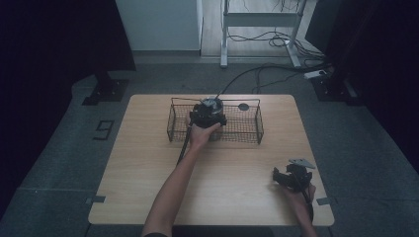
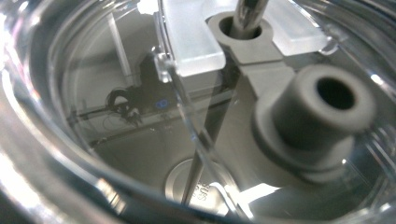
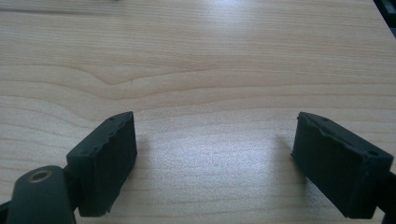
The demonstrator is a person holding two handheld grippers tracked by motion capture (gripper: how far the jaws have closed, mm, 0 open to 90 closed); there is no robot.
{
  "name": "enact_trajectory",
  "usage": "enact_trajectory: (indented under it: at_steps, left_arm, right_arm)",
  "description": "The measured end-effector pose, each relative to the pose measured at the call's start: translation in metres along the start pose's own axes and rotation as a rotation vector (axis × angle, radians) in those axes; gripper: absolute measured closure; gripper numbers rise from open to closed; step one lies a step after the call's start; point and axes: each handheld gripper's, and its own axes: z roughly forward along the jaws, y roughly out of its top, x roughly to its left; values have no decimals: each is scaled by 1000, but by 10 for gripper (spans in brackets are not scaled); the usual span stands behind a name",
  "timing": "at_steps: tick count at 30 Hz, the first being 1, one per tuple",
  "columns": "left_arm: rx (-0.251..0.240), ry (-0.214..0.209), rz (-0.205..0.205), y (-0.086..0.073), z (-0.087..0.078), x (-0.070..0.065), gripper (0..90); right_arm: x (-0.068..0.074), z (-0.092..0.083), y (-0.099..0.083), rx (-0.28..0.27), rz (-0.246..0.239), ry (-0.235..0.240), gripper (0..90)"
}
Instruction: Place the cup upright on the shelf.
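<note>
Up by the far edge of the table (image 1: 148, 187): wire basket (image 1: 257, 129), with left gripper (image 1: 208, 114) reaching into it over a clear lidded container (image 2: 70, 140) holding a grey spout (image 2: 317, 116). Jaws hidden there, so cannot tell whether spread or pinching. Near the front right corner: right gripper (image 3: 215, 158) low over bare wood, jaws spread wide, holding nothing. Likely hazards: slick clear plastic slipping from a grip, or the container catching the basket rim on lifting.
</note>
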Motion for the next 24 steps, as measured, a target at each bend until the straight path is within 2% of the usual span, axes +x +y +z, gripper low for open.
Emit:
enact_trajectory:
  at_steps: [4,7,12,16,17,24]
  left_arm:
    - [-19,-16,23,-4,0,1,31]
    - [-21,-17,66,-8,-1,0,33]
    - [-19,-21,61,-9,-1,1,33]
    - [-25,-2,53,-8,-3,-1,30]
    - [-35,-10,40,-7,-5,-1,26]
    - [-78,-32,45,-1,-17,0,17]
  right_arm:
    - [0,0,0,0,1,0,133]
    - [0,0,0,0,1,-1,133]
    - [0,0,0,0,2,-2,133]
    - [0,0,0,1,2,-2,133]
    - [0,0,0,0,2,-2,133]
    - [0,0,0,1,2,-2,133]
